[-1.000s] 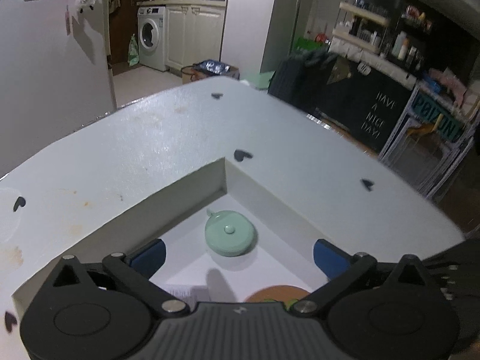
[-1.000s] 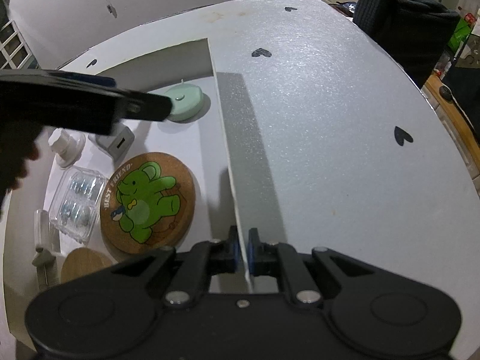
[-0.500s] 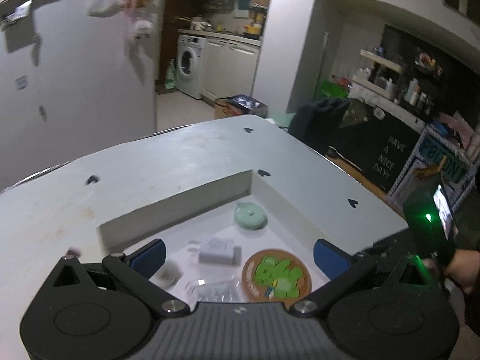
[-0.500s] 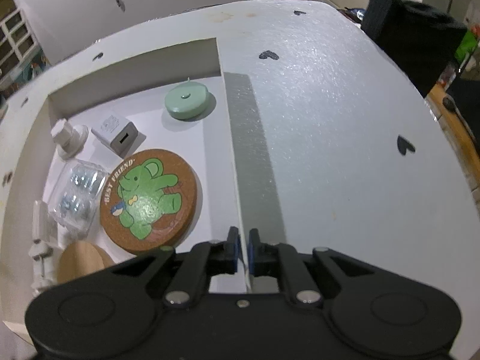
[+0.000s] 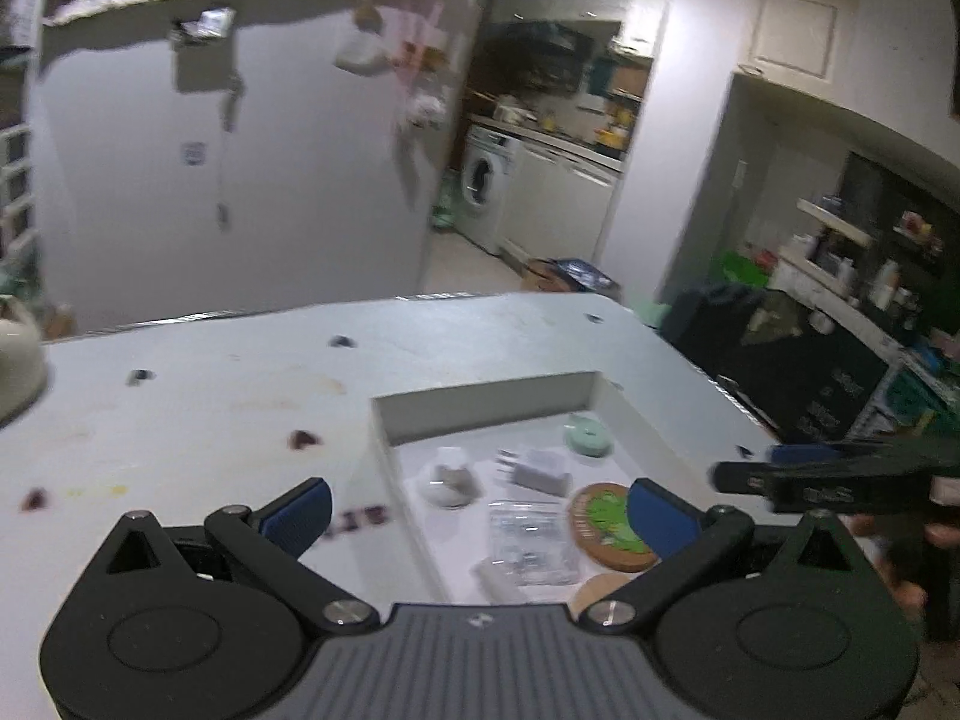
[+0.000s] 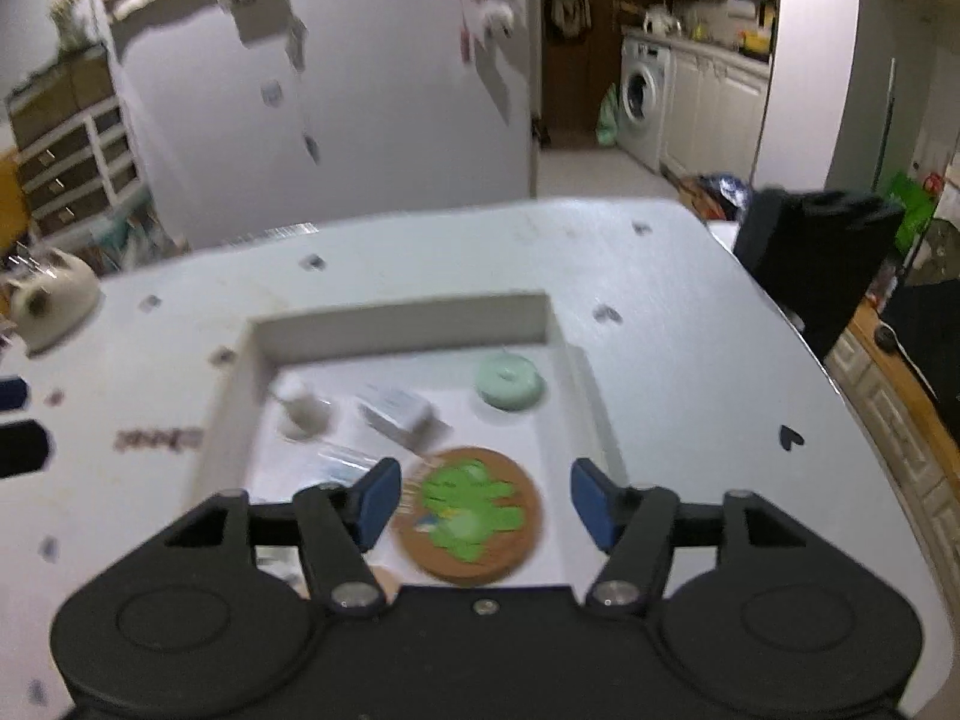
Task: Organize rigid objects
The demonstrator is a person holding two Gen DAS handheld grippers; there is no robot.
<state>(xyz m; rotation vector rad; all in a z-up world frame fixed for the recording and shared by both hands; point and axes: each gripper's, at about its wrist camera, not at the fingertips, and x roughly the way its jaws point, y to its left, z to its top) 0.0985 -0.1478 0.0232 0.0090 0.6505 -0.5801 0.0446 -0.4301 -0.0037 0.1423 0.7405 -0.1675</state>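
A white open box (image 6: pixel 408 324) sits on the white table (image 6: pixel 690 360). In it lie a mint green round case (image 6: pixel 510 383), a white charger (image 6: pixel 396 411), a small white bottle (image 6: pixel 297 405), a clear plastic pack (image 5: pixel 528 546) and a cork coaster with a green bear (image 6: pixel 471 516). The box also shows in the left wrist view (image 5: pixel 486 402). My left gripper (image 5: pixel 480 513) is open and empty, raised above the box's left wall. My right gripper (image 6: pixel 483 501) is open and empty above the coaster; it also shows in the left wrist view (image 5: pixel 798 471).
A cream round object (image 6: pixel 51 297) sits at the table's far left edge. Small dark heart marks dot the table. A black chair back (image 6: pixel 810 252) stands at the right side. A fridge (image 6: pixel 336 102) and a washing machine (image 6: pixel 642 102) stand behind.
My right gripper let go of the box's right wall, opened and rose. My left gripper pulled back, up and to the left. Both views are blurred by motion.
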